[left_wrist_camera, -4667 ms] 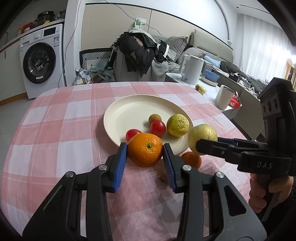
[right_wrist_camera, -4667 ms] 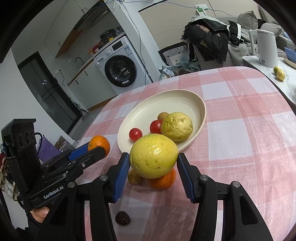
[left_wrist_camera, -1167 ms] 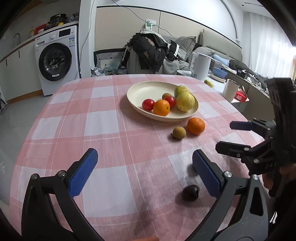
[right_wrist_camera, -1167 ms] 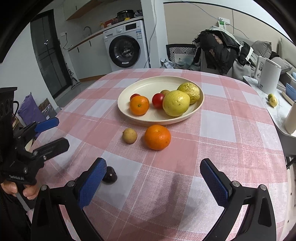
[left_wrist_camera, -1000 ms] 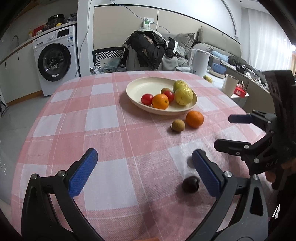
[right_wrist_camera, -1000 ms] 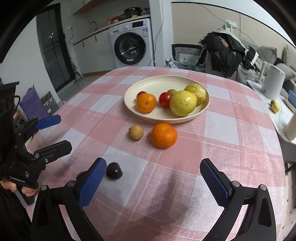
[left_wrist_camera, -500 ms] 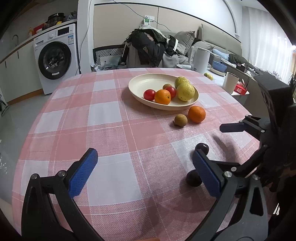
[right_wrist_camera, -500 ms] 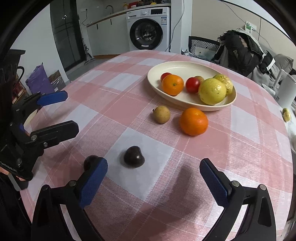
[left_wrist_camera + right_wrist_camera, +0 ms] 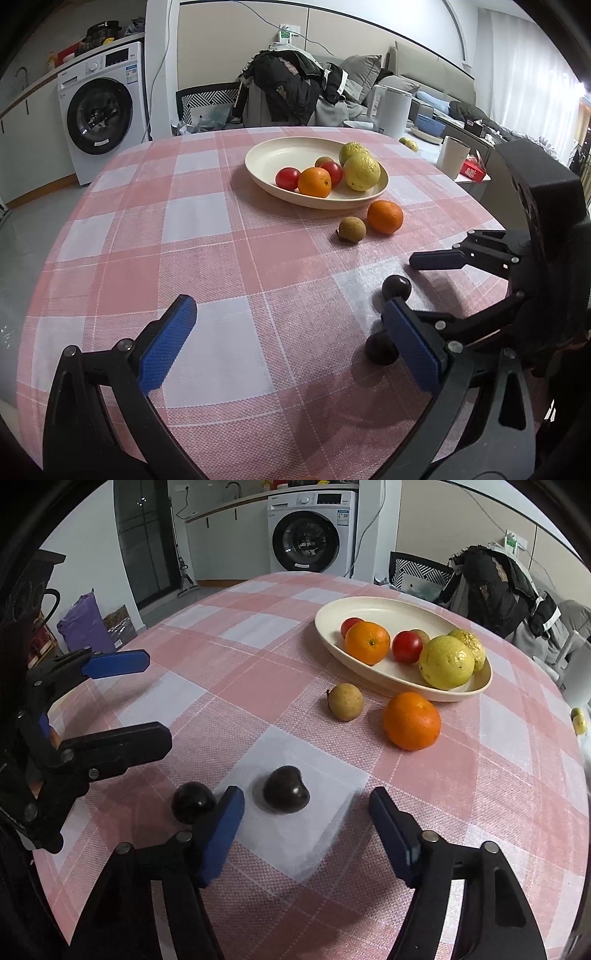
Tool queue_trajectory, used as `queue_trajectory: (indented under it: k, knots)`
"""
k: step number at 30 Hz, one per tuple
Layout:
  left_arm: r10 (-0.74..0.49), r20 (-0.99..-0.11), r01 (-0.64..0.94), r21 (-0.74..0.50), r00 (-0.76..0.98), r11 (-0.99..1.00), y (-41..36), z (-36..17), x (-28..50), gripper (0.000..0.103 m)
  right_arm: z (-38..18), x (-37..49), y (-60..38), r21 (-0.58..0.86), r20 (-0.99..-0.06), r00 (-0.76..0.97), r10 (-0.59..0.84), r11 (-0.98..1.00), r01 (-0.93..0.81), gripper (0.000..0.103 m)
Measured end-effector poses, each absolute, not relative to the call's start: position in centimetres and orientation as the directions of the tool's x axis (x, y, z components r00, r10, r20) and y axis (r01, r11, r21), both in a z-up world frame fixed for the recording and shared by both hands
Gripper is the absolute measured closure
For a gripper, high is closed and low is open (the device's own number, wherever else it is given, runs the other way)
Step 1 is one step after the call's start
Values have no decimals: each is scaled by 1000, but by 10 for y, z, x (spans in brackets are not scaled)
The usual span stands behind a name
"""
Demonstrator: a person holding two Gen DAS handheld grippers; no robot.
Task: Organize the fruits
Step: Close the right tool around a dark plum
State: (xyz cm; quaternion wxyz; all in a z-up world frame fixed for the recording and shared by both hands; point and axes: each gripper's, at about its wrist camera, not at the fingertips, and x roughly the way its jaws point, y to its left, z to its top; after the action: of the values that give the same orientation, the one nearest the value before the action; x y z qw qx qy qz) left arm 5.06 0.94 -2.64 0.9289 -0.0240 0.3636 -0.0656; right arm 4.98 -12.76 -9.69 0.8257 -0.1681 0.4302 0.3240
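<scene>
The right gripper (image 9: 306, 825) has dropped close to the tabletop (image 9: 229, 686) and its jaws have just been closing; half a second ago they stood wide. They now flank a dark cherry (image 9: 286, 790) without the pads touching it, so nothing is held. A second cherry (image 9: 192, 802) lies just outside the left pad, partly hidden behind it. A second ago only one cherry showed in this view.

The left gripper (image 9: 291, 338) hangs wide open and empty above the cloth, where it was before.

Farther out, a longan (image 9: 345, 701) and an orange (image 9: 411, 720) sit on the cloth near the plate (image 9: 380, 609). The plate holds an orange, two tomatoes, another longan and two yellow-green fruits, unchanged over the last second.
</scene>
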Motion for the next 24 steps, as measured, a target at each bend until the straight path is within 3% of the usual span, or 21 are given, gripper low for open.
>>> queue_trajectory:
  k: [12, 24]
  knots:
    - [-159, -677, 131, -93, 719, 987, 3, -31, 52, 1, -94, 43, -123, 13, -804, 414, 426, 710, -704, 75]
    - [-227, -718, 211, -113, 659, 971, -10, -39, 52, 1, -74, 39, -138, 34, -760, 447, 471, 716, -697, 78]
